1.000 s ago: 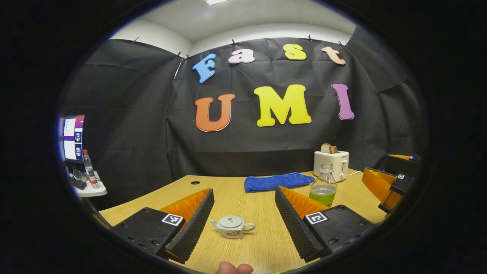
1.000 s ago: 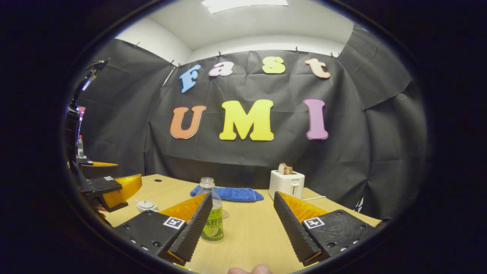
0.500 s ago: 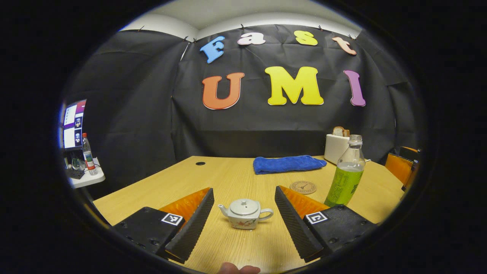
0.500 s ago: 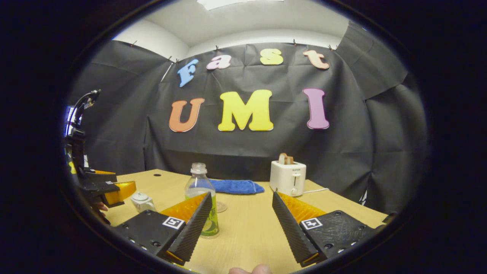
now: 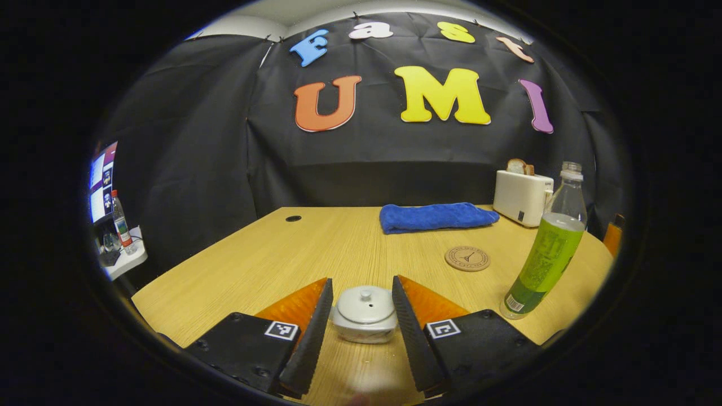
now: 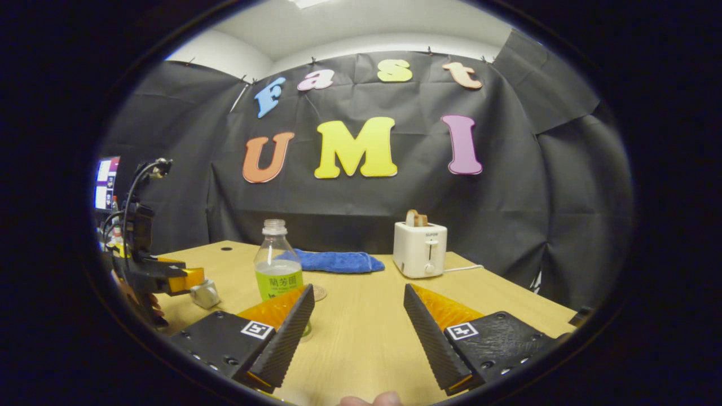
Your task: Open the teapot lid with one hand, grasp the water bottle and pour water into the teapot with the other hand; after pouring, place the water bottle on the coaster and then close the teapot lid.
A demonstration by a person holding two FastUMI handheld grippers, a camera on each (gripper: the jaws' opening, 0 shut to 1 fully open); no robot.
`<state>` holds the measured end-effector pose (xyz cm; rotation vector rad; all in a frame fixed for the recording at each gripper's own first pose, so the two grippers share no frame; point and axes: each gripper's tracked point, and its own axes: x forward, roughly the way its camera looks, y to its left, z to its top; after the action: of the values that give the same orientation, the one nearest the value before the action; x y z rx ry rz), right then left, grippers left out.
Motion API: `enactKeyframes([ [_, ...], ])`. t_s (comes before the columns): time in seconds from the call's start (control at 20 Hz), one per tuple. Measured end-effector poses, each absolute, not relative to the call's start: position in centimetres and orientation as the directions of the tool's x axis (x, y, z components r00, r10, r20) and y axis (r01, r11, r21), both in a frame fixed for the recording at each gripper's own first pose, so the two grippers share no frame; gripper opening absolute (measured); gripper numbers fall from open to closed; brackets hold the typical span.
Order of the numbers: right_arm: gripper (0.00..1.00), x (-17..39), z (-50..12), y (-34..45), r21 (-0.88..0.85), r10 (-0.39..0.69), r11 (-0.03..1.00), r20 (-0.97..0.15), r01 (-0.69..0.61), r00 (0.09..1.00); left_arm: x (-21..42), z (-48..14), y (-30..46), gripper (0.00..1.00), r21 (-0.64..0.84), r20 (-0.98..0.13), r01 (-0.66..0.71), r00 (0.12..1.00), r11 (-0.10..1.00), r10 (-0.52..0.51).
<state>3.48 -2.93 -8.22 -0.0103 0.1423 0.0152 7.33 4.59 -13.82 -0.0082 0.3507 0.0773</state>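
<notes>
On the wooden table [image 5: 316,248], the teapot [image 5: 364,314] is flanked by the spread fingers of the left gripper [image 5: 361,332], not yet pinched. The lid knob [image 5: 366,294] should be centred before closing. The right gripper [image 6: 356,332] is held wide, with the water bottle [image 6: 277,265] just beyond its left finger.

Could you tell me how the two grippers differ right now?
The left gripper has its fingers drawn in around the teapot; the right gripper is wide open with nothing between its fingers. The water bottle stands beyond the right gripper's finger. Both hover low over the table.
</notes>
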Motion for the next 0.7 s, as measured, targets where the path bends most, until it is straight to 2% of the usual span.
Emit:
enactKeyframes([
  [0.15,0.97,3.7,-8.9,-3.7,-0.019,-0.004,1.000,-0.158,0.001,0.987,7.7,-13.3,5.0,0.61,0.021,-0.337,-0.092,0.937,0.996,0.094],
  [0.2,0.95,3.7,-9.1,-3.8,-0.018,-0.005,1.000,-0.164,0.002,0.986,8.0,-13.6,4.9,0.52,0.019,-0.346,-0.090,0.934,0.996,0.091],
  [0.3,0.95,3.8,-9.2,-4.0,-0.015,-0.007,1.000,-0.167,0.005,0.986,8.2,-13.6,4.6,0.40,0.016,-0.342,-0.085,0.936,0.996,0.085],
  [0.65,0.97,4.0,-9.1,-3.5,-0.017,0.013,1.000,-0.165,-0.016,0.986,8.8,-13.3,4.4,0.11,0.038,-0.336,-0.079,0.938,0.996,0.087],
  [0.7,0.95,4.0,-9.1,-3.2,-0.013,0.024,1.000,-0.161,-0.026,0.987,8.8,-13.2,4.4,0.07,0.031,-0.331,-0.072,0.940,0.997,0.078],
])
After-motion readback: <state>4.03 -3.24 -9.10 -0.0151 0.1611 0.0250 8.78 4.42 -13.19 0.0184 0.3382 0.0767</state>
